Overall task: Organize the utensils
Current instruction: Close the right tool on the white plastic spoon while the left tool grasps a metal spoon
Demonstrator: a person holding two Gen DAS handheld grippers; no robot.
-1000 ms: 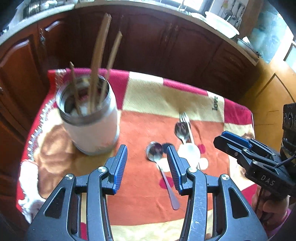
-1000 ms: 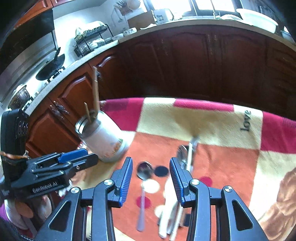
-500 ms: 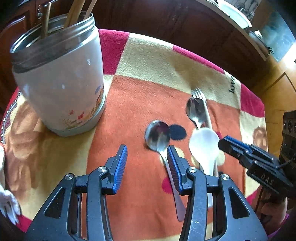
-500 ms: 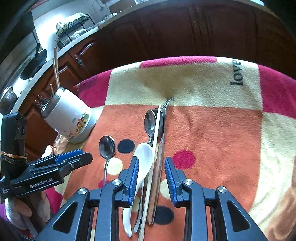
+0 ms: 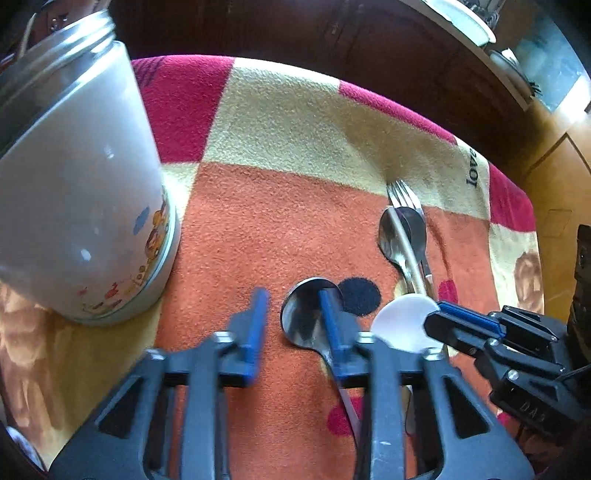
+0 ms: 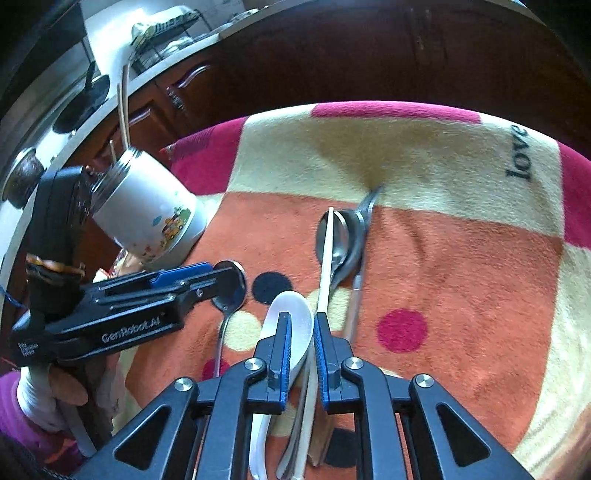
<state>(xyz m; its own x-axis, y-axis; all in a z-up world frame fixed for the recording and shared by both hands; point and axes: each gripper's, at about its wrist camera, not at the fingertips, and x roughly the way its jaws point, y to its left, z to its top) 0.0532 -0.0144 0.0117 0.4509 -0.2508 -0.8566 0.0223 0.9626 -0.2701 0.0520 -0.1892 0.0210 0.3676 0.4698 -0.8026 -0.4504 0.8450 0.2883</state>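
A white jar (image 5: 74, 221) with chopsticks stands at the left on the checked cloth; it also shows in the right wrist view (image 6: 151, 218). A steel spoon (image 5: 306, 317) lies by itself, and my left gripper (image 5: 291, 325) is open low over it, its right finger over the bowl. A bundle lies to the right: a white plastic spoon (image 6: 291, 317), a chopstick (image 6: 327, 254), steel spoons (image 6: 341, 247) and a fork (image 5: 404, 195). My right gripper (image 6: 300, 347) has its jaws narrowed around the bundle's handles, on the white spoon and chopstick.
The checked fleece cloth (image 5: 288, 122) covers a small table. Dark wooden cabinets (image 6: 369, 55) stand behind it. A stove and counter with a dish rack (image 6: 159, 33) are at the far left.
Both grippers have dropped close to the cloth. The left moved over the lone steel spoon. The right jaws narrowed around the bundle of utensils.
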